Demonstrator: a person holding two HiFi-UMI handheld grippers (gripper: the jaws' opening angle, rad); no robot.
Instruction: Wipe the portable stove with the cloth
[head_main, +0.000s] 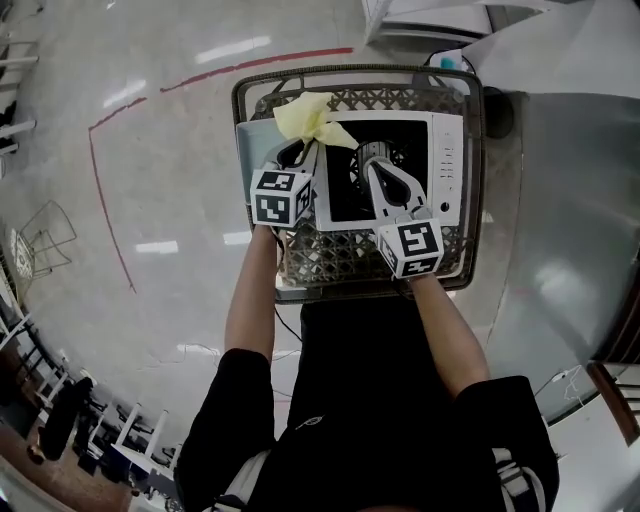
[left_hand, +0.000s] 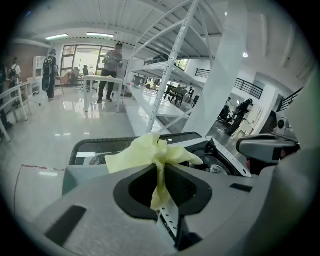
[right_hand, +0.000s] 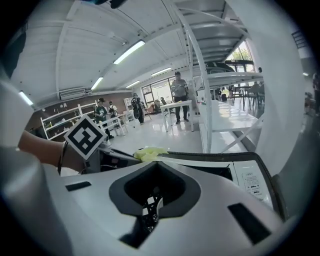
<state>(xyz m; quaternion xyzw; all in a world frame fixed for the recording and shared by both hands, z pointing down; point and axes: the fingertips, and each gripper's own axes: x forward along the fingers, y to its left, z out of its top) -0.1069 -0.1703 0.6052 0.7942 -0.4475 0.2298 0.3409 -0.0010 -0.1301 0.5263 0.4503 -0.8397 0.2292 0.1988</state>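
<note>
A white portable stove (head_main: 446, 165) with a black top lies in a dark wire basket (head_main: 350, 72); its burner (head_main: 362, 160) sits at the middle. A crumpled yellow cloth (head_main: 310, 118) hangs over the stove's far left corner, and my left gripper (head_main: 303, 150) is shut on it. In the left gripper view the cloth (left_hand: 145, 152) bunches out past that gripper (left_hand: 160, 170). My right gripper (head_main: 374, 168) hovers over the burner with its jaws together (right_hand: 156, 163) and nothing visibly held. The stove's control panel (right_hand: 252, 181) and the cloth (right_hand: 150, 152) show in the right gripper view.
The basket stands on a glossy grey floor with a red line (head_main: 110, 200). A grey surface (head_main: 570, 230) lies to the right. White shelving (left_hand: 170, 75) rises beyond the basket, and people (left_hand: 111, 70) stand far off by tables.
</note>
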